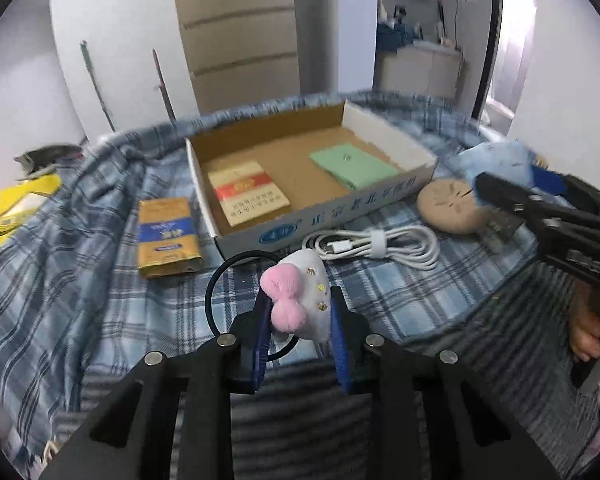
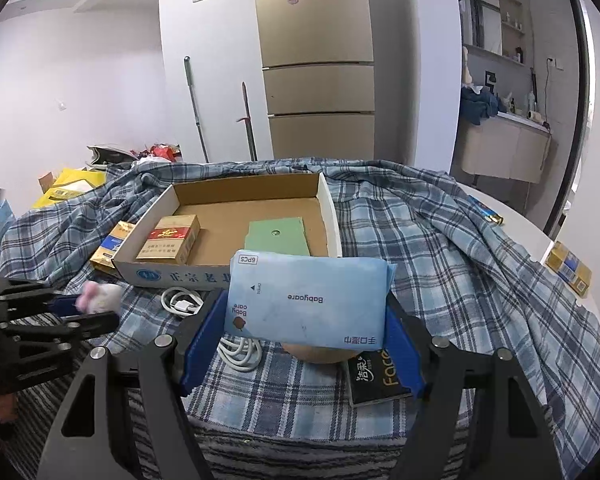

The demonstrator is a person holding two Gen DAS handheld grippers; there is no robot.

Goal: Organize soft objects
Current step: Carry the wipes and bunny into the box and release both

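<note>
your right gripper [image 2: 306, 320] pinched a pale blue wipes pack [image 2: 306, 300] between its blue pads [image 2: 204, 340], held above the plaid cloth [image 2: 460, 260] on the tabletop, just in front of the cardboard box [image 2: 328, 208]. the pack's long axis ran left to right across the gripper. its printing read upside down in the right wrist view: "babycare" at centre, "baby care" at lower left, "6pcs" at the top left corner.

your left gripper [image 1: 300, 316] pinched a white plush toy with a pink bow [image 1: 300, 300] between its blue pads [image 1: 340, 340]. the toy's long axis pointed forward, away from the gripper toward the box [image 1: 228, 216], and a black elastic loop [image 1: 216, 280] hung at its left.

the box's front wall carried blue chinese lettering that was not clearly legible. inside lay a red-and-gold carton [image 2: 170, 238] and a green card [image 2: 278, 238]. a black packet marked "face" [image 2: 380, 376] lay beneath the pack, beside a coiled white cable [image 1: 372, 240].
</note>
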